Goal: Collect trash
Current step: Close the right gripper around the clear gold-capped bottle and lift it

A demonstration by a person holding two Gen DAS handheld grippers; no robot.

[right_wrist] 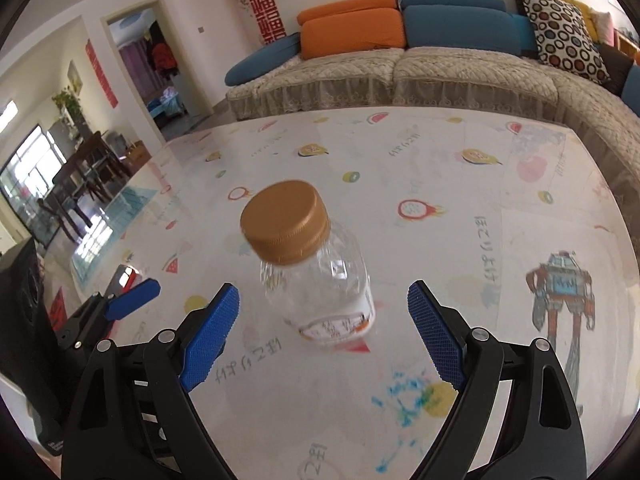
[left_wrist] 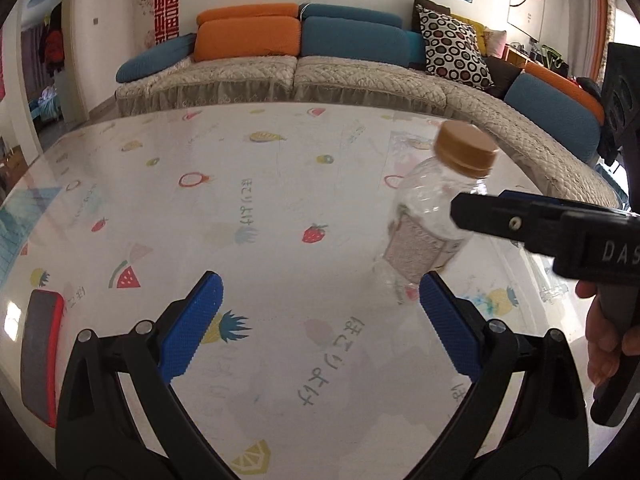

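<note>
A clear plastic bottle [right_wrist: 320,280] with a gold-brown cap [right_wrist: 285,220] stands on the fruit-print table [right_wrist: 440,240], slightly blurred. My right gripper [right_wrist: 323,326] is open, its blue pads on either side of the bottle and a little short of it, not touching. In the left wrist view the same bottle [left_wrist: 428,216] shows at the right, partly behind the right gripper's black finger. My left gripper [left_wrist: 320,320] is open and empty over the table, left of the bottle.
A red-edged dark flat object [left_wrist: 40,356] lies at the table's left edge. A sofa [left_wrist: 280,76] with orange and blue cushions runs along the far side and the right. The left gripper's blue pad [right_wrist: 132,298] shows at the left of the right wrist view.
</note>
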